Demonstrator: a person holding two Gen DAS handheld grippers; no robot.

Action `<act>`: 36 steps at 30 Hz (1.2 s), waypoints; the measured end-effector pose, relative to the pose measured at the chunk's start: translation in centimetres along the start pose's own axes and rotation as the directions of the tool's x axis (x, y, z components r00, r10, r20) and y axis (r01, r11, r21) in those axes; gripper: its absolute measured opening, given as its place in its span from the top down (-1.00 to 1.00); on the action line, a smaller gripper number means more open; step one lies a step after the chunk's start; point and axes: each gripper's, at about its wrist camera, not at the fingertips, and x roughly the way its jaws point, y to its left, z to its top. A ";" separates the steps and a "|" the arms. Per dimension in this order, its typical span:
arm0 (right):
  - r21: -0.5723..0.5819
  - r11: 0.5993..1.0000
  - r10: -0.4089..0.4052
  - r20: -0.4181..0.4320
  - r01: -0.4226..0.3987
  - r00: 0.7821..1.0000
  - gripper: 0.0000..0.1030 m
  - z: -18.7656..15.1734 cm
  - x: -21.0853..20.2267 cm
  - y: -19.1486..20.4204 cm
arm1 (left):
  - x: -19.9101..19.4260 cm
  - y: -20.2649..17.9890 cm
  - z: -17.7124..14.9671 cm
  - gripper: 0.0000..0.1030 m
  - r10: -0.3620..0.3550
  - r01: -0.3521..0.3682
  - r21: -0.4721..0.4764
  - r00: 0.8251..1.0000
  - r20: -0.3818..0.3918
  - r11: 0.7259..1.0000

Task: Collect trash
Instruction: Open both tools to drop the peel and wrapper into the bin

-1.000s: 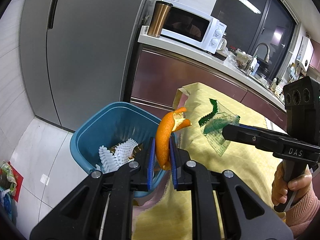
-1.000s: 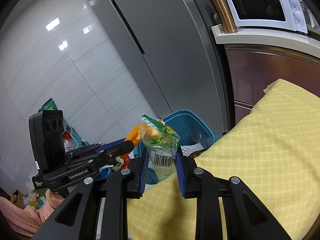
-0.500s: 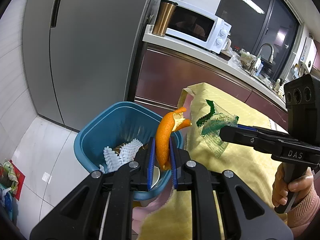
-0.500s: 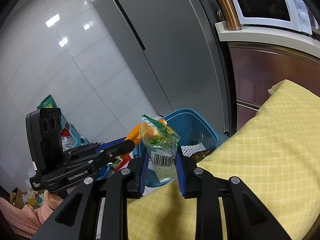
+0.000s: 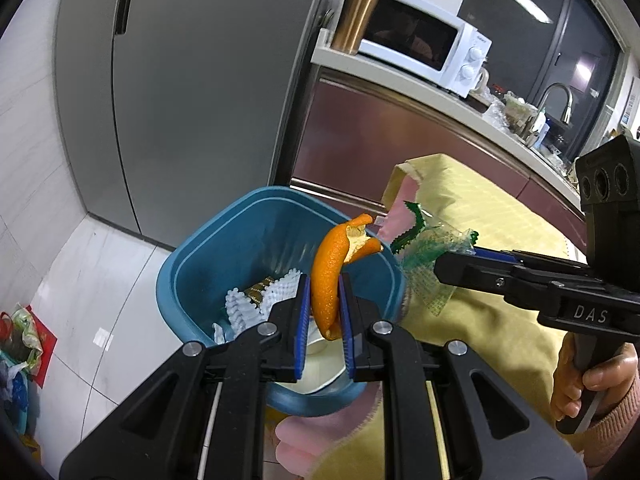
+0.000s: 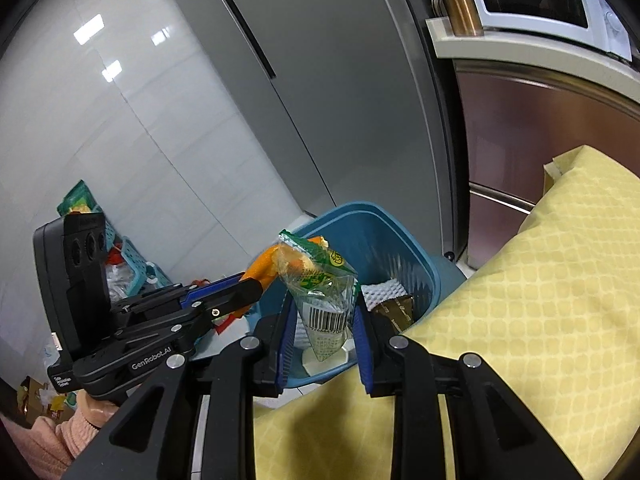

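Note:
My left gripper point(image 5: 323, 312) is shut on a curled orange peel point(image 5: 330, 280), holding it upright over the blue trash bin point(image 5: 224, 248). White foam netting point(image 5: 256, 300) and a brown wrapper lie inside the bin. In the right wrist view my right gripper point(image 6: 324, 332) is shut on a clear plastic wrapper point(image 6: 320, 292) with green print and a barcode, just above the bin's point(image 6: 384, 236) near rim. From the left wrist view the same wrapper point(image 5: 428, 256) hangs from the right gripper's tip, beside the peel. In the right wrist view the peel point(image 6: 262, 268) sticks out of the left gripper's tip.
The bin stands on the floor against the yellow-covered table point(image 6: 540, 320). A grey fridge point(image 5: 192, 80) rises behind it. A counter point(image 5: 400, 76) carries a microwave and a copper tumbler. Bags and a small basket point(image 6: 132, 256) clutter the floor at left. A hand point(image 5: 584, 380) grips the right tool.
Both grippers have moved closer to the bin and lower, each still gripping its piece. The bin now fills more of both views.

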 end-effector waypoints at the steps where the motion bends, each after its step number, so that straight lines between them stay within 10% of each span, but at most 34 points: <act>1: 0.003 1.000 -0.007 -0.010 0.007 1.000 0.51 0.1 0.4 -0.1 | 0.5 0.2 0.0 0.72 0.004 -0.004 -0.001 1.000 -0.006 1.000; 12: 0.032 0.994 -0.096 -0.105 0.100 0.990 0.37 1.1 4.6 -1.2 | 6.1 1.7 -0.3 0.66 -0.002 -0.002 -0.052 0.996 -0.093 0.999; 24: 0.049 0.996 -0.067 -0.041 0.069 0.997 0.20 0.1 1.7 -1.3 | 5.2 1.4 -0.2 0.05 -0.010 0.007 -0.066 0.999 -0.043 0.998; 36: 0.008 0.983 -0.180 0.213 0.183 0.960 -0.69 -4.8 -9.4 -0.8 | -3.4 -3.9 -1.5 -0.89 -0.041 0.026 0.085 0.982 0.185 0.996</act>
